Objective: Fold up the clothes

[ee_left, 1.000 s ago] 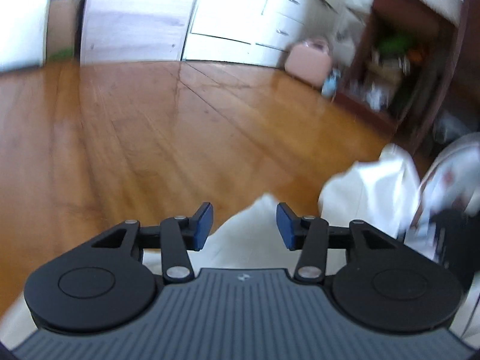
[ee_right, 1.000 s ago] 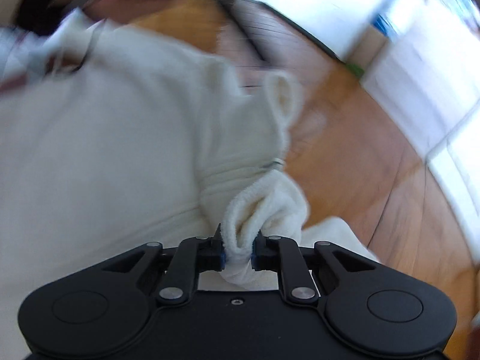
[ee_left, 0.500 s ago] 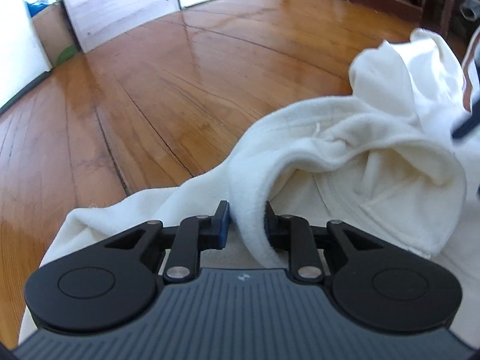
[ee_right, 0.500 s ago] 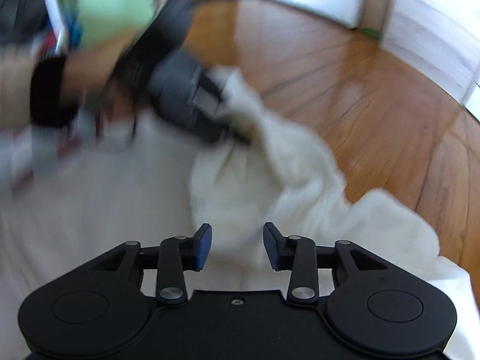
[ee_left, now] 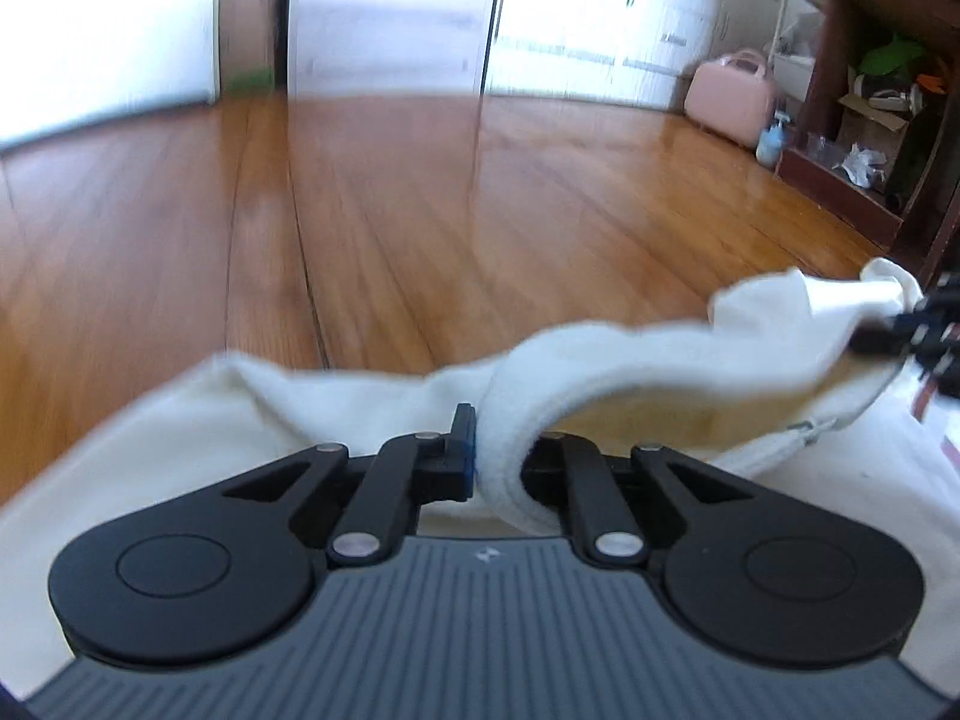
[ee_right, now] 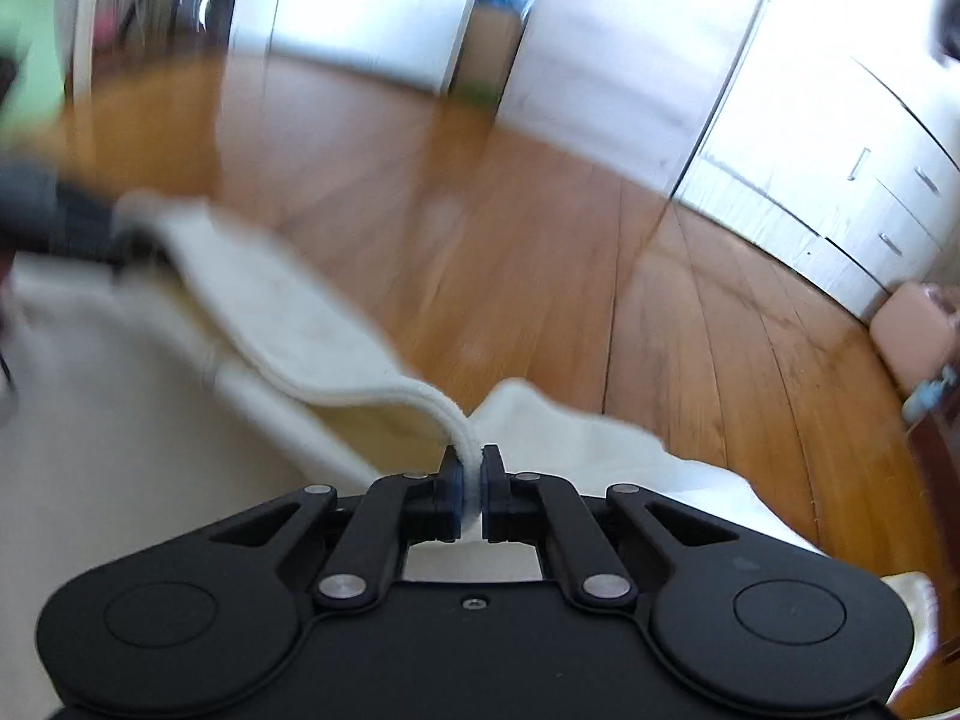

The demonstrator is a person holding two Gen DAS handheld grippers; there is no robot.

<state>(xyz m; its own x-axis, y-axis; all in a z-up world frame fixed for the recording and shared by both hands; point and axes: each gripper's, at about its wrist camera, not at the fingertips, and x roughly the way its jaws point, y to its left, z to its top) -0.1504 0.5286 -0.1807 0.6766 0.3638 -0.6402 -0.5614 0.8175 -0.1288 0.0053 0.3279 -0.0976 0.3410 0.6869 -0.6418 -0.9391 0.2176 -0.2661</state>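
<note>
A cream-white fleece garment (ee_left: 630, 360) lies on the wooden floor (ee_left: 420, 210). My left gripper (ee_left: 498, 456) is shut on a thick folded edge of it, lifted off the floor. The edge stretches to the right, where the other gripper (ee_left: 912, 330) shows dark and blurred, holding its far end. In the right wrist view my right gripper (ee_right: 472, 483) is shut on a thin edge of the same garment (ee_right: 288, 330), which runs left to the blurred left gripper (ee_right: 54, 222). The rest of the garment lies below both.
A pink case (ee_left: 729, 93) stands by white drawers (ee_left: 630, 30) at the far wall. A dark wooden shelf unit (ee_left: 864, 120) with clutter is at the right. The pink case also shows in the right wrist view (ee_right: 912, 330).
My right gripper was open half a second ago and has shut on the garment edge. Both grippers have lifted the edge and stretched it between them.
</note>
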